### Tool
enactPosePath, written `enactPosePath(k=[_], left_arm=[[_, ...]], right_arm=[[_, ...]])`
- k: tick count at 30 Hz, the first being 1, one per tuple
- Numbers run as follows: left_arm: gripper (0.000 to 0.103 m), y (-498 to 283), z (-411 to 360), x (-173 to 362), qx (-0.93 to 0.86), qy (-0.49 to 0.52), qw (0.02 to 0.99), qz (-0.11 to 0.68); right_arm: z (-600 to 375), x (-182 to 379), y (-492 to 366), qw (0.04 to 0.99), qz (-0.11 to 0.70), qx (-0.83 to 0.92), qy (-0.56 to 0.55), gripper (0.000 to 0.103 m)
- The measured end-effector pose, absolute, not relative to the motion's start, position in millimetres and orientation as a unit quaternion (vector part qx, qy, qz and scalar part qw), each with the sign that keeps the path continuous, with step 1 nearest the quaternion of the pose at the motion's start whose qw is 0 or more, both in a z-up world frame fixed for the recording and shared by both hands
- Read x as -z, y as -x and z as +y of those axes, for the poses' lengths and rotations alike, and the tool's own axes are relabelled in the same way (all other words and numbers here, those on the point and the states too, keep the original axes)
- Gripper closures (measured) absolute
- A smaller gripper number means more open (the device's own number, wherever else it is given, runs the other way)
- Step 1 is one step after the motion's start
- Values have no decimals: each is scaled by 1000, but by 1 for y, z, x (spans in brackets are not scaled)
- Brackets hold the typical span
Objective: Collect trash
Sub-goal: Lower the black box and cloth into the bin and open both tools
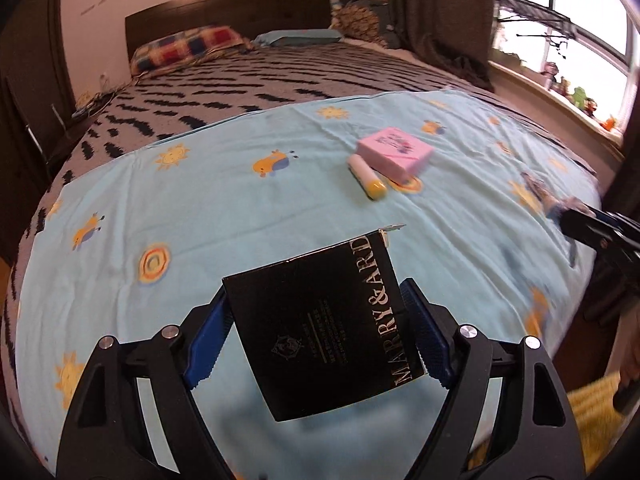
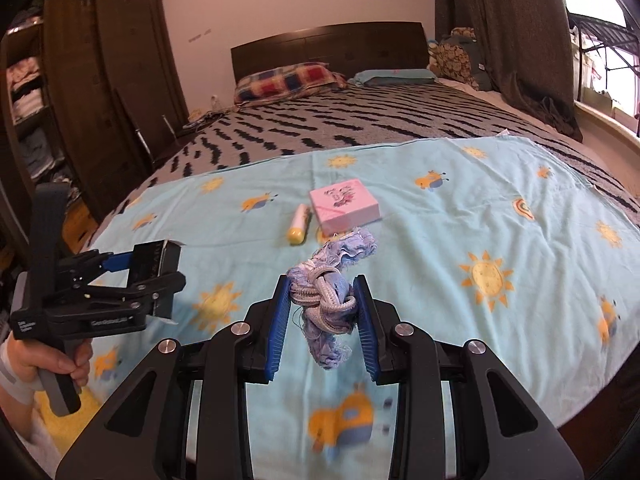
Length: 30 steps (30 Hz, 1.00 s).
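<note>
My left gripper is shut on a black box with silver lettering, held above the light blue sheet; both also show at the left of the right wrist view. My right gripper is shut on a crumpled blue and white rag with knotted cord, lifted over the sheet. A pink box and a white tube with a yellow cap lie side by side on the sheet beyond both grippers.
The bed has a grey and black patterned blanket, a checked pillow and a dark headboard. A dark wardrobe stands left of the bed. A window sill with small toys runs along the right. A yellow mat lies on the floor.
</note>
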<state>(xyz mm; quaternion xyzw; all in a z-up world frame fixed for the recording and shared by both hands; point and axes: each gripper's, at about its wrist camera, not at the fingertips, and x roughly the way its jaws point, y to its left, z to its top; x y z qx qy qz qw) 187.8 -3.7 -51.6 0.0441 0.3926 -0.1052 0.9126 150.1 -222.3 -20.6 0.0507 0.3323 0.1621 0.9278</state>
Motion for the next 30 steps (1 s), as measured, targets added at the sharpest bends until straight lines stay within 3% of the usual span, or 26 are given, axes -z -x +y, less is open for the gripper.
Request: enactPosePath(k=[13, 21, 30], left_arm=[[26, -26, -12, 82, 163, -55, 919, 355], [26, 8, -23, 115, 183, -28, 907, 379], [26, 1, -33, 194, 191, -14, 868, 458]], right_arm=[[-220, 86, -47, 906, 375, -192, -48, 70], [-208, 130, -9, 888, 416, -181, -77, 70], [-202, 182, -11, 868, 467, -150, -70, 70]])
